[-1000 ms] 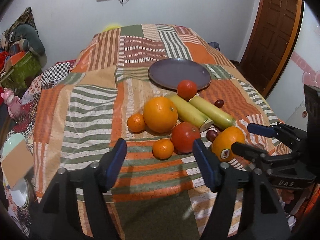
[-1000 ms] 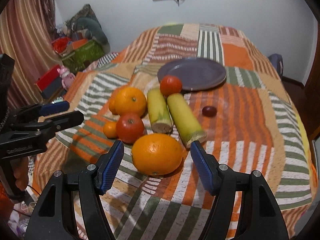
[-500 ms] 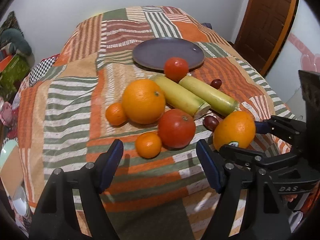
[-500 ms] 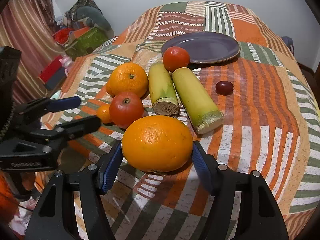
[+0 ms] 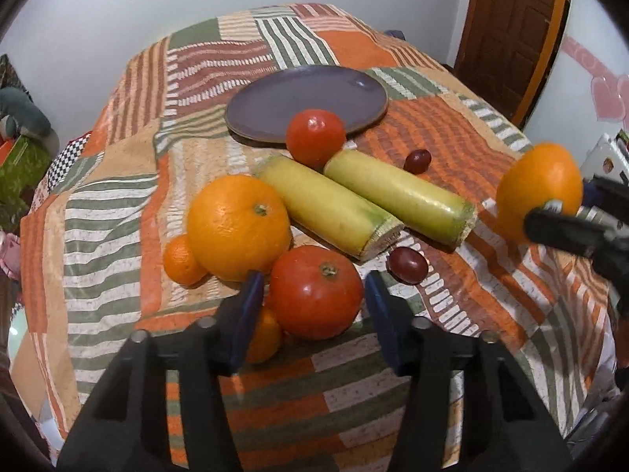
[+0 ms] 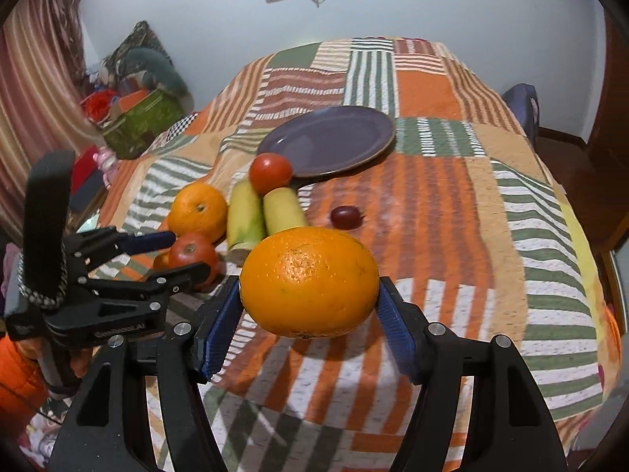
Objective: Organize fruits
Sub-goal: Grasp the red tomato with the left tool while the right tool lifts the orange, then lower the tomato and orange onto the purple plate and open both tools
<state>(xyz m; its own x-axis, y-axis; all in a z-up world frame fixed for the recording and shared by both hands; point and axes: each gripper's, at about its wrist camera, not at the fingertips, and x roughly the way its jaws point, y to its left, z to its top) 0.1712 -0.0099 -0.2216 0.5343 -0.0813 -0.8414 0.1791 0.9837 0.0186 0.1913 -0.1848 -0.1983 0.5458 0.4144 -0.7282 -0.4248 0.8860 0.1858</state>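
Note:
My right gripper [image 6: 308,310] is shut on a large orange [image 6: 309,281] and holds it above the quilt; the orange also shows at the right in the left wrist view [image 5: 538,194]. My left gripper [image 5: 312,299] is open with its pads on either side of a red tomato [image 5: 315,291], not clearly touching it. Another big orange [image 5: 238,226], two small mandarins [image 5: 181,261], two yellow-green cut stalks [image 5: 330,206], a second tomato [image 5: 314,137] and two dark grapes [image 5: 407,264] lie on the quilt. A purple plate [image 5: 306,98] sits behind them, empty.
The patchwork quilt [image 5: 118,212] covers a bed that drops off at both sides. Cushions and boxes [image 6: 137,114] are piled at the left by a curtain. A wooden door [image 5: 515,27] is at the right.
My right gripper closed on the large orange and lifted it off the quilt. My left gripper moved forward and narrowed around the red tomato.

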